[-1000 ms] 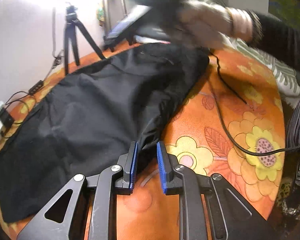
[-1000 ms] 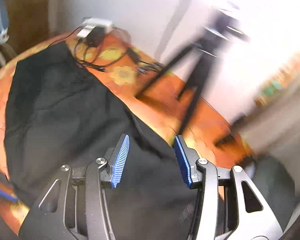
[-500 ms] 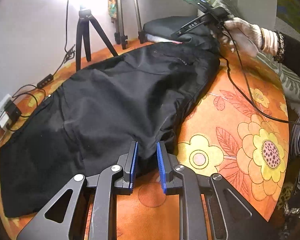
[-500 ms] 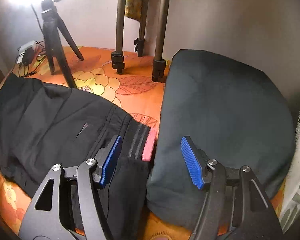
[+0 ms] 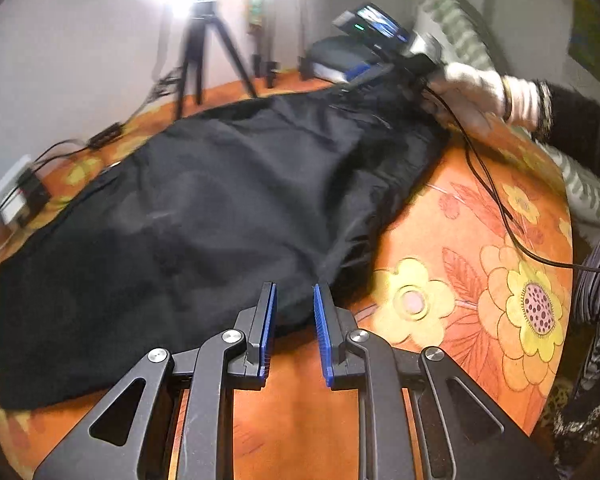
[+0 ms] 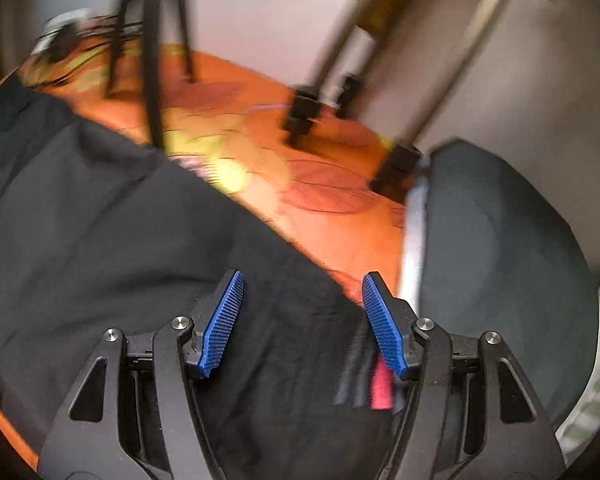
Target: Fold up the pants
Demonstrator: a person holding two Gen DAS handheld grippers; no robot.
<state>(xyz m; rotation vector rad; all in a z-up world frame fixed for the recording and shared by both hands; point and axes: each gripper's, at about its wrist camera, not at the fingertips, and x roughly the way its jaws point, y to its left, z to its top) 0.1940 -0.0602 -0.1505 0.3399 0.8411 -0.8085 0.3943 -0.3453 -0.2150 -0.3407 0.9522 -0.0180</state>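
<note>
- In the left wrist view, black pants (image 5: pixel 204 216) are seen spread over an orange flowered tablecloth (image 5: pixel 480 288), filling the left and centre of the frame from lower left to upper right.
- The left gripper (image 5: pixel 294 332) is seen at the bottom centre; its blue pads are held a narrow gap apart, with nothing clamped. The near edge of the pants is seen just beyond the fingertips; contact cannot be told.
- At the upper right, the right gripper (image 5: pixel 352 80) is held by a white-gloved hand (image 5: pixel 472 88) over the far end of the pants, a black cable (image 5: pixel 496 200) trailing from it across the cloth.
- In the right wrist view, the right gripper (image 6: pixel 300 320) has its jaws wide apart above the pants (image 6: pixel 100 240), near a striped waistband with a pink strip (image 6: pixel 382 388) at the lower right. No pad is seen pressing on fabric.
- A folded dark garment (image 6: pixel 500 248) is seen at the right, beside the pants.
- Tripod legs (image 6: pixel 396 168) are seen standing on the cloth, blurred.
</note>
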